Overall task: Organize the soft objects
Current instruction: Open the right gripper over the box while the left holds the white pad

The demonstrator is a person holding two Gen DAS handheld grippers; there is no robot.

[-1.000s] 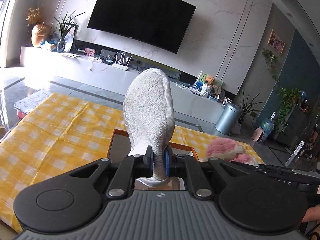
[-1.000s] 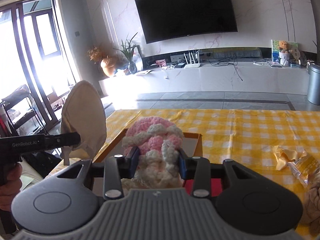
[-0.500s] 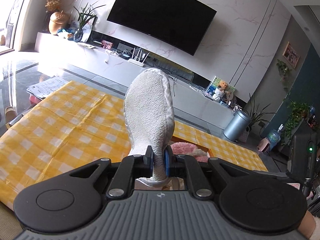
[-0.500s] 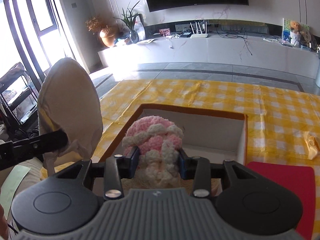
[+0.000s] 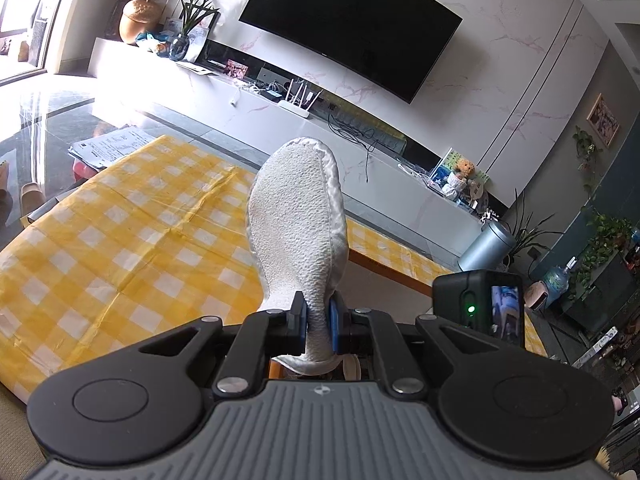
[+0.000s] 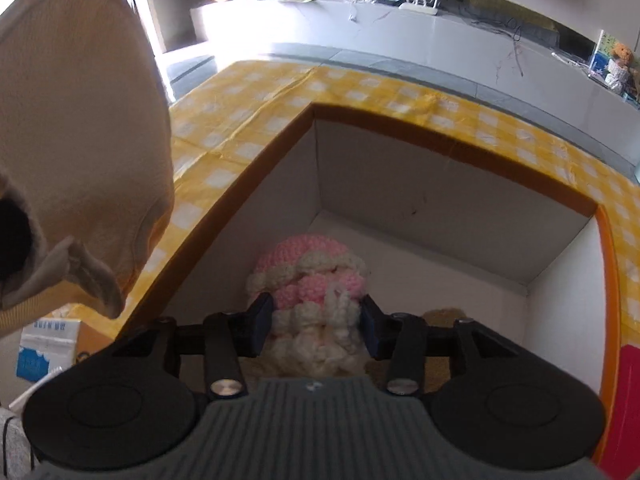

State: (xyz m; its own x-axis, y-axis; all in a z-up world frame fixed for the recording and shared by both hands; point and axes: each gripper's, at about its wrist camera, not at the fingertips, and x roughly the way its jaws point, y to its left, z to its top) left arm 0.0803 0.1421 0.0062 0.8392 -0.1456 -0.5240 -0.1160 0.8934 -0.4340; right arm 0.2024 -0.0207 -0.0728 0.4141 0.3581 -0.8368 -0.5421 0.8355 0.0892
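My left gripper (image 5: 318, 320) is shut on a white padded mitt (image 5: 298, 236), held upright above the yellow checked table. The same mitt shows cream-coloured at the upper left of the right wrist view (image 6: 80, 128). My right gripper (image 6: 316, 326) is shut on a pink and cream crocheted soft toy (image 6: 310, 280), lowered inside an open cardboard box (image 6: 440, 136) with an orange-brown rim and white inner walls. The toy sits near the box floor at its near left side.
The table has a yellow checked cloth (image 5: 120, 240). A red mat (image 6: 624, 400) lies right of the box. A blue and white packet (image 6: 44, 348) lies at the table's near left. My right gripper's camera body (image 5: 480, 304) is close on the left gripper's right.
My right gripper has dropped with the crocheted toy from above the box down into it. My left gripper, still holding the mitt, has shifted left and tilted; the right gripper is now close beside it.
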